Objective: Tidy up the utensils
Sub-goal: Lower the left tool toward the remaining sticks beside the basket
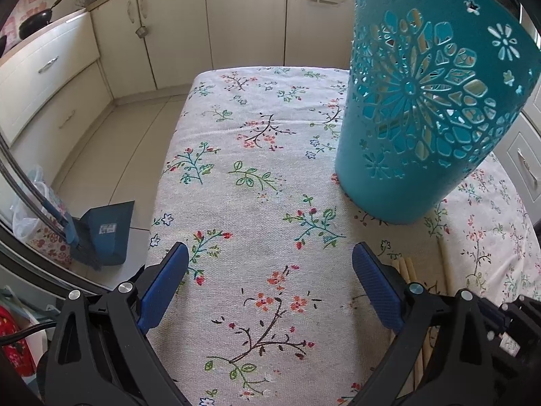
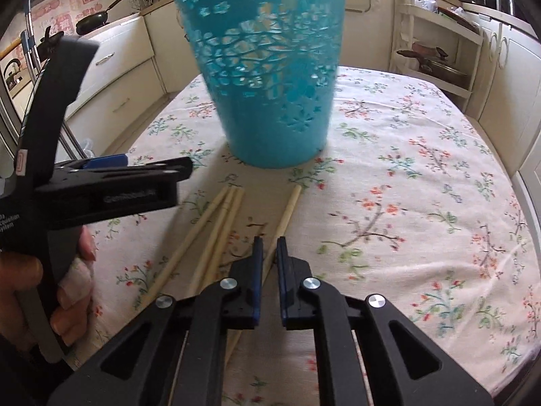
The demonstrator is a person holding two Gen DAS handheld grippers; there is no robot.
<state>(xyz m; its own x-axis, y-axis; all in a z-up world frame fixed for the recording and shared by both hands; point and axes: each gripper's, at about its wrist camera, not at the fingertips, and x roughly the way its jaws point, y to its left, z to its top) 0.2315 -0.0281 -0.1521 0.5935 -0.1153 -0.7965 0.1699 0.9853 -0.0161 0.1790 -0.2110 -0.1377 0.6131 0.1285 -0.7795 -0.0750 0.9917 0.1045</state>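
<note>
A teal perforated holder stands upright on the floral tablecloth; it also shows in the left wrist view at the upper right. Several pale wooden chopsticks lie on the cloth in front of it. One separate chopstick runs between the fingers of my right gripper, whose jaws are nearly closed around it. My left gripper is open and empty above the cloth, left of the chopsticks. The left gripper body shows at the left of the right wrist view.
Cream kitchen cabinets surround the table. A dustpan and a bag sit on the floor by the table's left edge. A shelf with pots stands at the back right. A pan sits on the counter.
</note>
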